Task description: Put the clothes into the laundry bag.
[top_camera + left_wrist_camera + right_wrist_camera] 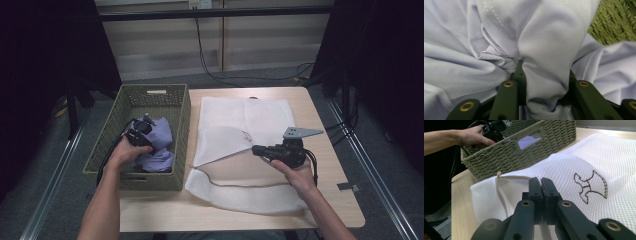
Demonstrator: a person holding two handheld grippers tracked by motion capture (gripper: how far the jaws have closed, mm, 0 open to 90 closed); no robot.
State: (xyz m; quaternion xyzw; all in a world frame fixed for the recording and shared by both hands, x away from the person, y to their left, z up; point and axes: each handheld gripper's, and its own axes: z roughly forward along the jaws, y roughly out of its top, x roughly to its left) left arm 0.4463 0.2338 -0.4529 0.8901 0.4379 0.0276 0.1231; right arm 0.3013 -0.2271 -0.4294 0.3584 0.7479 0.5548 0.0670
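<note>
A lavender garment (162, 146) lies bunched in a green woven basket (155, 90) at the table's left. My left gripper (146, 139) reaches down into the basket. In the left gripper view it (544, 75) is shut on a thick fold of the garment (549, 37). A white mesh laundry bag (245, 115) is spread on the table to the right of the basket. My right gripper (255, 149) is shut on the bag's top layer and holds it raised. In the right gripper view, its closed jaws (541, 181) meet at the mesh bag (564, 165), near an embroidered mark.
The wooden table (330, 200) has bare room at its front and right edges. A drawstring cord (240, 184) trails across the bag's near part. A small grey piece (348, 186) lies at the right edge. Cables (215, 70) run on the floor behind.
</note>
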